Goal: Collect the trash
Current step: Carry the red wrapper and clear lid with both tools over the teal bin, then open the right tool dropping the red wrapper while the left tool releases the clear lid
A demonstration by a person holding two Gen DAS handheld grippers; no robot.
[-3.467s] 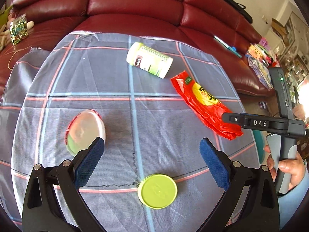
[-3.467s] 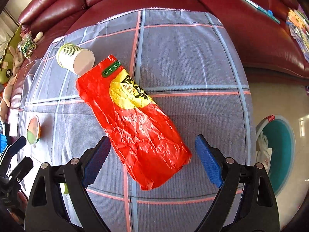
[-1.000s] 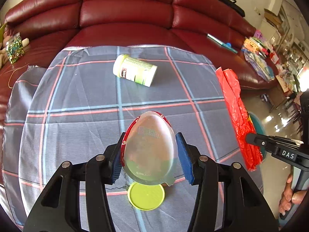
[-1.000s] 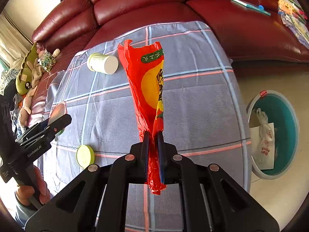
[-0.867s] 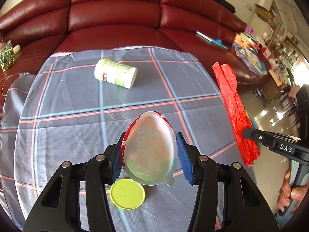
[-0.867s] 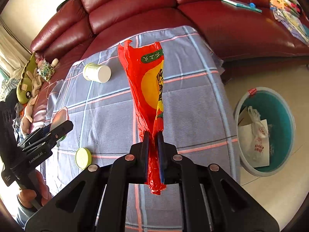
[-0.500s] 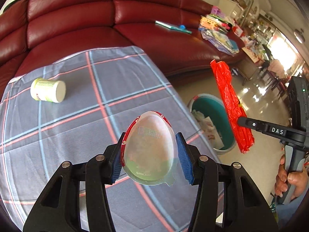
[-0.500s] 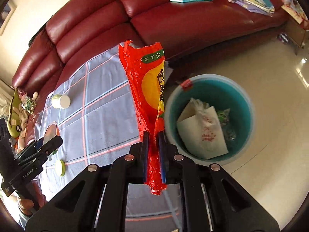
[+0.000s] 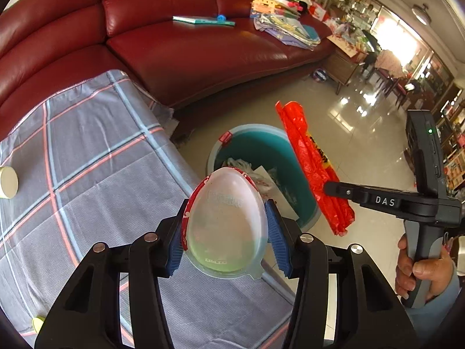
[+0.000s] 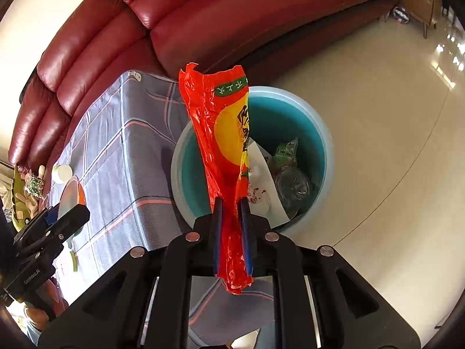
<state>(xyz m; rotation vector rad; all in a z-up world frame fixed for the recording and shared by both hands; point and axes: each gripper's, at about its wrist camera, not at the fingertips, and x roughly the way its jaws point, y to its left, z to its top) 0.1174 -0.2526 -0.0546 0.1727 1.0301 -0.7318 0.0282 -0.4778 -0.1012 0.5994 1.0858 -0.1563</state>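
My left gripper [image 9: 225,232] is shut on a clear egg-shaped plastic container [image 9: 225,203] with a red rim, held over the table's edge beside the teal trash bin [image 9: 232,133]. My right gripper [image 10: 231,212] is shut on the lower end of a crumpled red snack wrapper [image 10: 223,133]. The wrapper stands up between the narrow jaws, right above the bin [image 10: 319,133]. In the left wrist view the wrapper [image 9: 311,163] hangs over the bin's right side from the right gripper [image 9: 328,187].
The bin holds white paper and plastic trash. The table with a grey plaid cloth [image 9: 87,160] lies left of it, with a pale green tub [image 10: 61,173] and a green lid [image 10: 74,260] on it. A red leather sofa [image 9: 189,46] runs behind. A hand [image 9: 421,270] holds the right gripper.
Both grippers have swung from over the table to the bin, each with its item still in it. The right jaws stand slightly wider around the wrapper.
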